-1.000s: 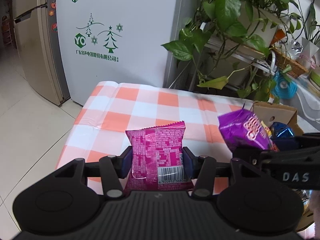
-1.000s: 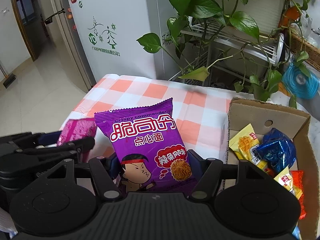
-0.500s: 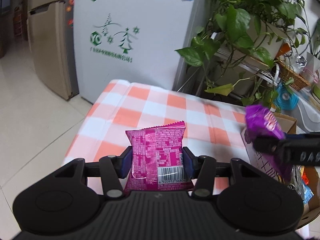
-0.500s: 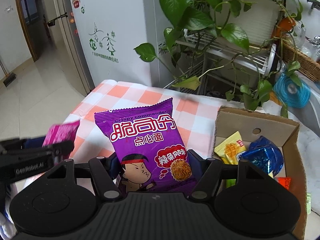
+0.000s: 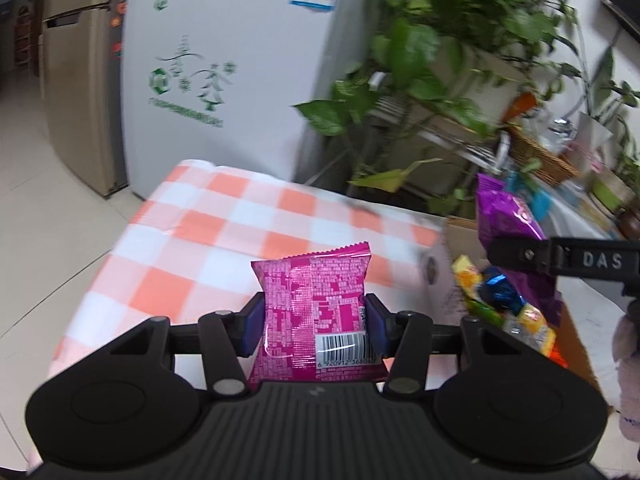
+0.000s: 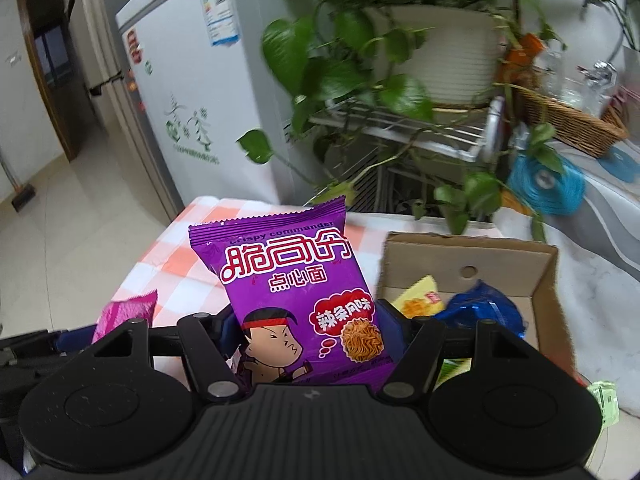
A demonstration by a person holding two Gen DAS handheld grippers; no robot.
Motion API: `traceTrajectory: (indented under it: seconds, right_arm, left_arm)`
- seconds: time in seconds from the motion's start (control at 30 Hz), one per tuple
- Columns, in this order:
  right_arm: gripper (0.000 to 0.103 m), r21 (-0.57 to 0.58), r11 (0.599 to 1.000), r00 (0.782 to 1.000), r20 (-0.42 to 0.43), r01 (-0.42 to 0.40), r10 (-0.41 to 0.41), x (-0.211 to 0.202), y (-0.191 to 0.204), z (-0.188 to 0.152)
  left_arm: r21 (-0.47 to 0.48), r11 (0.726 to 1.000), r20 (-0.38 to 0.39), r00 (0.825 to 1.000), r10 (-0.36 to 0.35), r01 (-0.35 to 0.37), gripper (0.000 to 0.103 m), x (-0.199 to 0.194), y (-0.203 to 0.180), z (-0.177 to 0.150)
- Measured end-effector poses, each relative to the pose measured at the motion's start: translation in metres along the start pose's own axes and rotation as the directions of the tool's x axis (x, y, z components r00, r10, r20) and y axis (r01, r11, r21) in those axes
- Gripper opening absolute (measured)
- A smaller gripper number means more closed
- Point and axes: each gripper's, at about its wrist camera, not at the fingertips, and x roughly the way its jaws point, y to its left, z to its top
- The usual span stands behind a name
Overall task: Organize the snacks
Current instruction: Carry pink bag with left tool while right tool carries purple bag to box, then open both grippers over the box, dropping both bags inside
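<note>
Left hand-held gripper [image 5: 314, 322]: black, two blue-padded fingers pinching a small magenta foil snack packet [image 5: 314, 312] by its two side edges; packet upright, back face with white barcode toward the camera, raised above the desk [image 5: 224, 236], which is covered with an orange-and-white checked cloth. Right hand-held gripper [image 6: 306, 330]: black, same build, fingers clamped on the sides of a larger purple noodle-snack packet [image 6: 292, 280] with red-and-white lettering and a cartoon figure in a red headband; packet upright, front face toward the camera, held off the desk, at the left edge of the box as the right wrist view shows it. In the left wrist view this purple packet and its gripper stand to the right, over the near left part of the box. Open brown cardboard box [image 6: 500, 256]: on the right part of the desk, flap with a round hole at the far side; holds a yellow sachet [image 6: 420, 300], a crumpled blue foil wrapper [image 6: 480, 312] and further small wrapped snacks in yellow, green and orange. Beyond the desk: white refrigerator with green tree logo [image 5: 224, 80] at far left; trailing green potted plant in a white ribbed pot [image 6: 444, 52] on a wire rack at far right; woven wicker basket [image 6: 568, 120] further right. Background blurred.
</note>
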Motion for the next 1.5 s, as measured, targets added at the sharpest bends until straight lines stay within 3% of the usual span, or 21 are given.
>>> traceTrajectory:
  seconds: [0.5,0.77,1.0,1.2,1.5]
  right_arm:
    - [0.073,0.222,0.973,0.996,0.042,0.069,-0.08,-0.021,-0.088,-0.01]
    - [0.073,0.279,0.959,0.998,0.034,0.046,-0.058,-0.012,-0.11,-0.009]
    - [0.075,0.305,0.952,0.999,0.028,0.019,-0.028,-0.004,-0.119,-0.012]
    - [0.087,0.322,0.947,0.998,0.052,0.007,-0.025,-0.01,-0.122,-0.014]
    - [0.096,0.308,0.951,0.999,0.03,0.032,-0.043,-0.012,-0.116,-0.019]
  left_arm:
    - [0.154,0.974,-0.05,0.986,-0.161,0.167,0.05,0.005,-0.115,-0.017]
    - [0.225,0.949,-0.075,0.975,-0.21,0.221,0.05,0.016,-0.167,-0.024]
    - [0.264,0.934,-0.113,0.97,-0.217,0.24,0.051,0.026,-0.186,-0.031]
    - [0.328,0.925,-0.091,0.981,-0.172,0.192,0.072,0.018,-0.194,-0.037]
    - [0.334,0.934,-0.105,0.99,-0.097,0.127,0.088,0.012,-0.187,-0.035]
